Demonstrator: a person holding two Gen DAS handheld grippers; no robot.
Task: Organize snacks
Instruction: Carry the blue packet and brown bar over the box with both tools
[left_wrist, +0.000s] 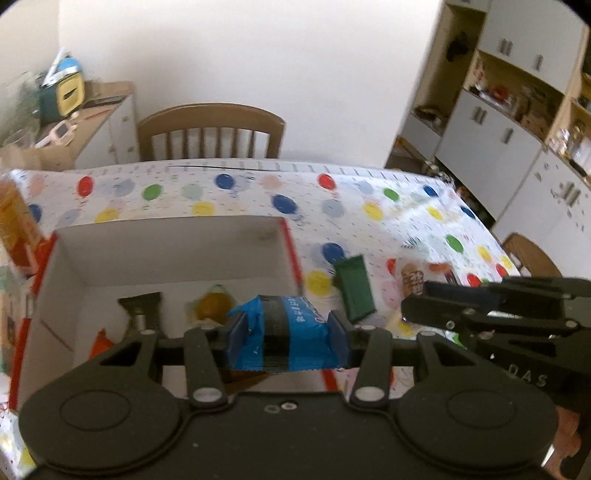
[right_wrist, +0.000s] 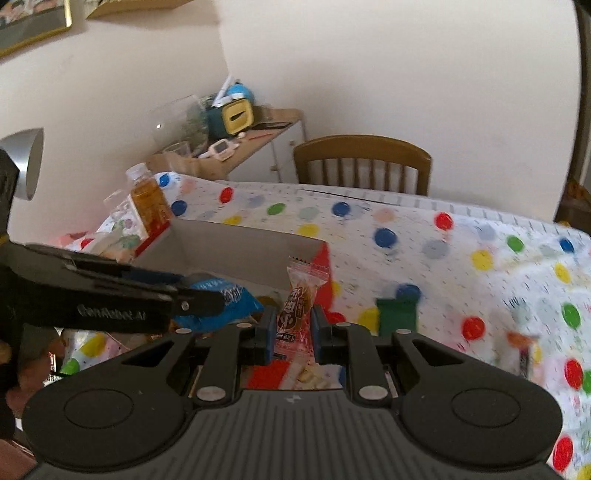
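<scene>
left wrist view: the left hand-held gripper (left_wrist: 284, 334) is clamped on a blue crinkly plastic snack packet (left_wrist: 282, 332), held above the near right corner of the open white cardboard box with red sides (left_wrist: 173, 254). a few snacks already lie in the box. a dark green flat wrapper (left_wrist: 354, 291) sits on the dotted bench (left_wrist: 369, 206) just right of the box.

right wrist view: the right hand-held gripper (right_wrist: 293, 334) pinches a clear wrapper with a brown candy inside (right_wrist: 299, 310), near the box's right edge. a small orange-and-dark packet (right_wrist: 522, 349) lies toward the right edge. i'd guess about halfway: two in hand, at least two left.
</scene>
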